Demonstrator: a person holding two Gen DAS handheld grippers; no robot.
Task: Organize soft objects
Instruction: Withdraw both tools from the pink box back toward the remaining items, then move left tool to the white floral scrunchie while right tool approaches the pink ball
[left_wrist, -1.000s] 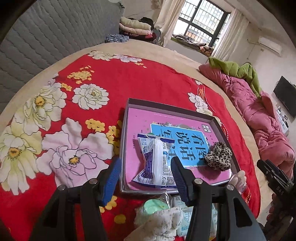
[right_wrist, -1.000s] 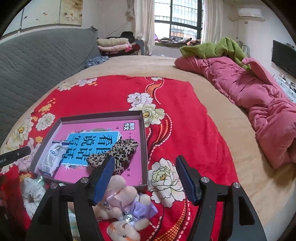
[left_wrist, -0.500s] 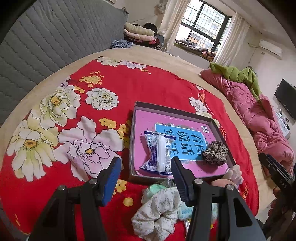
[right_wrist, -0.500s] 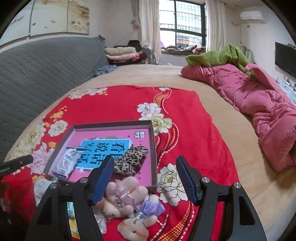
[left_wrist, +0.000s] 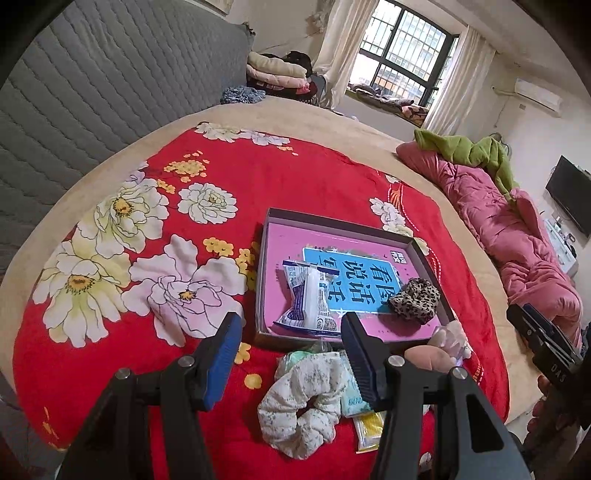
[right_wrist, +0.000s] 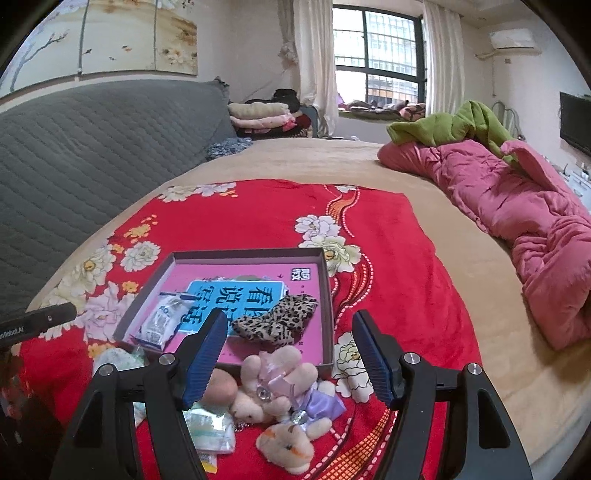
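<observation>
Both my tools, left tool (left_wrist: 291, 354) and right tool (right_wrist: 290, 356), gape empty; grabbing the scrunchie (left_wrist: 301, 402) beside the box (left_wrist: 334, 227) could snag packets underneath.

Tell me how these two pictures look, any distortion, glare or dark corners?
Left wrist view: strong fisheye bend, the red blanket bulges round, corners are black, the window is bright but not washed out. Right wrist view: same curved edges and dark corners, the window is brightest, the box and plush toys are evenly lit and sharp.
</observation>
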